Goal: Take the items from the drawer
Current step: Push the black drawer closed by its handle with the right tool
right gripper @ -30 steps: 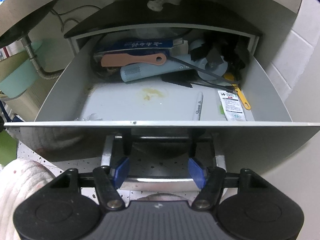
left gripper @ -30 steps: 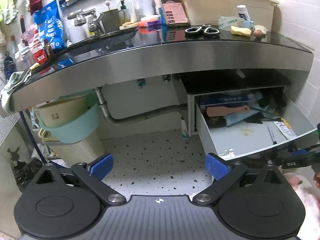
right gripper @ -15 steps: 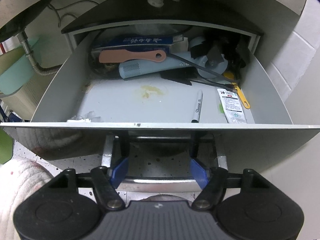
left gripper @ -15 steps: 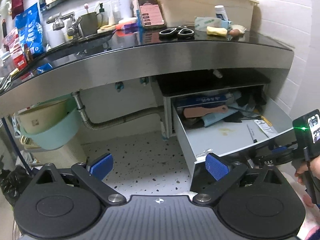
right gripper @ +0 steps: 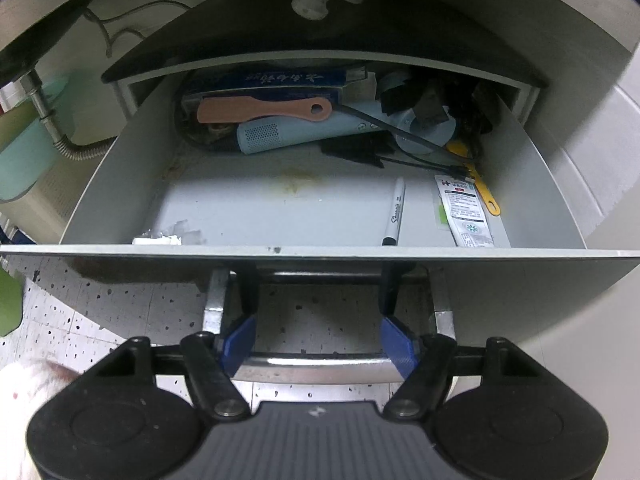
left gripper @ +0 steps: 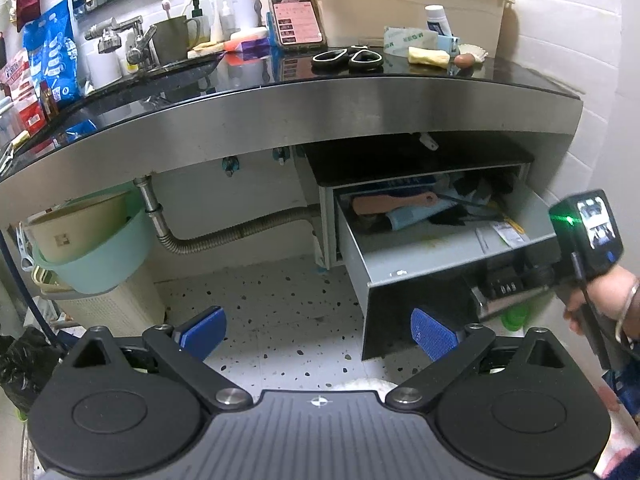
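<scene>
The grey drawer (right gripper: 320, 249) stands pulled out under the counter; it also shows in the left wrist view (left gripper: 400, 276). Inside lie a black marker (right gripper: 395, 212), a pink brush (right gripper: 264, 110), a light blue device (right gripper: 304, 134), a white sachet (right gripper: 464, 212), a yellow tool (right gripper: 482, 188) and a blue box (right gripper: 276, 80). My right gripper (right gripper: 319, 338) is open with its blue pads either side of the drawer's metal handle (right gripper: 316, 368), hooked behind it. My left gripper (left gripper: 318, 330) is open and empty over the floor, left of the drawer.
The counter (left gripper: 280, 120) carries a phone (left gripper: 296, 16), scissors (left gripper: 348, 58), bottles and a beige bin (left gripper: 404, 4). A drain pipe (left gripper: 208, 236) and stacked basins (left gripper: 96, 248) hang left of the drawer. Speckled floor (left gripper: 280, 312) lies below. White tiled wall at right.
The drawer has slid further out with the right gripper at its handle. The left gripper has drifted left and back, so the drawer and the right gripper's body show more fully.
</scene>
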Demonstrator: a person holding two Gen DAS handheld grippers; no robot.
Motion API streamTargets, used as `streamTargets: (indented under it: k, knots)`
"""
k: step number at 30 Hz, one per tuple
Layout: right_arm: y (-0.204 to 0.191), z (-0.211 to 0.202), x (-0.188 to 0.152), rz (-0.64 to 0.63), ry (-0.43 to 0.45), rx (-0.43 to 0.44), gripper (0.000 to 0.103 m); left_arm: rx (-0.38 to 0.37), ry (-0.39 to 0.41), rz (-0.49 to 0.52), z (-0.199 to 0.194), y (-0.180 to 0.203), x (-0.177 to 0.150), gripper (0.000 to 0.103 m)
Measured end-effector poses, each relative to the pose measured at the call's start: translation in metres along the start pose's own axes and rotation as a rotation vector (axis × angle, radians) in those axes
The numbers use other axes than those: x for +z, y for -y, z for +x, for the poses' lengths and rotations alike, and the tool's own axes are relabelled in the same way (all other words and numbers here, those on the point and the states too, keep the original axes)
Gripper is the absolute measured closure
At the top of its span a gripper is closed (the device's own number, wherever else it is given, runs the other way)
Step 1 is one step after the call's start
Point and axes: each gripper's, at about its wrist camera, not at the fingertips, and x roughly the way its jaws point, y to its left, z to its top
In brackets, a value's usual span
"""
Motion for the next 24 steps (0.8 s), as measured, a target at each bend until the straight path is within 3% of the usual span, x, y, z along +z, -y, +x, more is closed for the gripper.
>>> streamTargets:
  k: [16, 24]
  knots:
    - [-0.001, 0.031, 0.065, -0.001, -0.005, -0.004, 0.034, -0.032, -0.014, 0.048, 0.002, 0.013, 0.008, 0.003]
    - [0.004, 0.042, 0.069, -0.003, 0.000, -0.005, 0.034, -0.048, -0.025, 0.034, 0.005, 0.013, 0.017, 0.003]
